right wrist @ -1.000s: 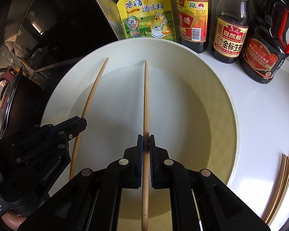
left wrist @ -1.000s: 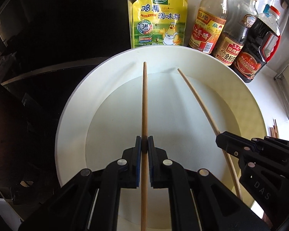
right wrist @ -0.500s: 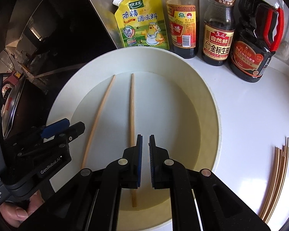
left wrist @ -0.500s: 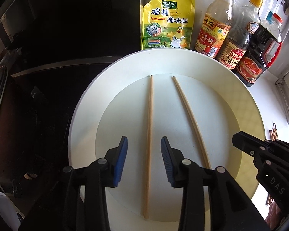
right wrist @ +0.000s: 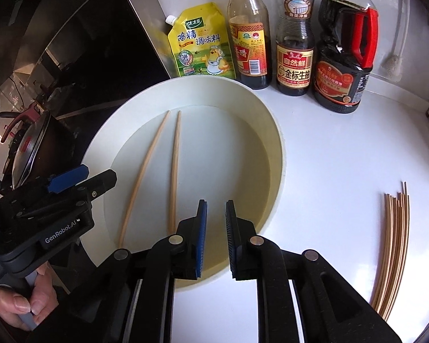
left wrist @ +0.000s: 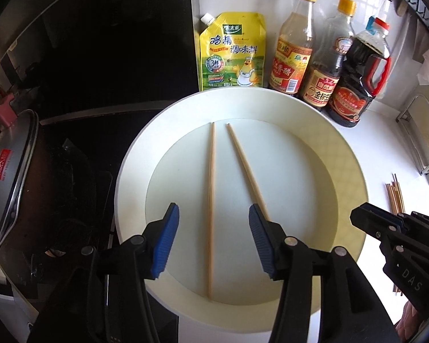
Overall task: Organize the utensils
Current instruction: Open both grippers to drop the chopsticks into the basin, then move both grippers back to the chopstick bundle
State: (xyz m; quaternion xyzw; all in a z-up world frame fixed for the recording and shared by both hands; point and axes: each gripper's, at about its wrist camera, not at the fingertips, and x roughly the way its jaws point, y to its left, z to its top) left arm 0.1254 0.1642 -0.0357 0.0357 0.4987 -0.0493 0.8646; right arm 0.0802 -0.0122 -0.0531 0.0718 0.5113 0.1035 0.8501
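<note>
Two chopsticks (left wrist: 211, 200) lie loose in the well of a wide white plate (left wrist: 134, 154) on the worktop (right wrist: 343, 157), tips close together at the far end and spreading toward the near rim. The left tongs (left wrist: 213, 245) are opening above the left chopstick, pads clear of it. The right tongs (right wrist: 216, 237) are opening too, a narrow gap with nothing between them. A bundle of spare chopsticks (right wrist: 394, 243) lies well apart to the right.

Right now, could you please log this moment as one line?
left tongs: opening, empty | right tongs: opening, empty | two chopsticks: lying in white plate
</note>
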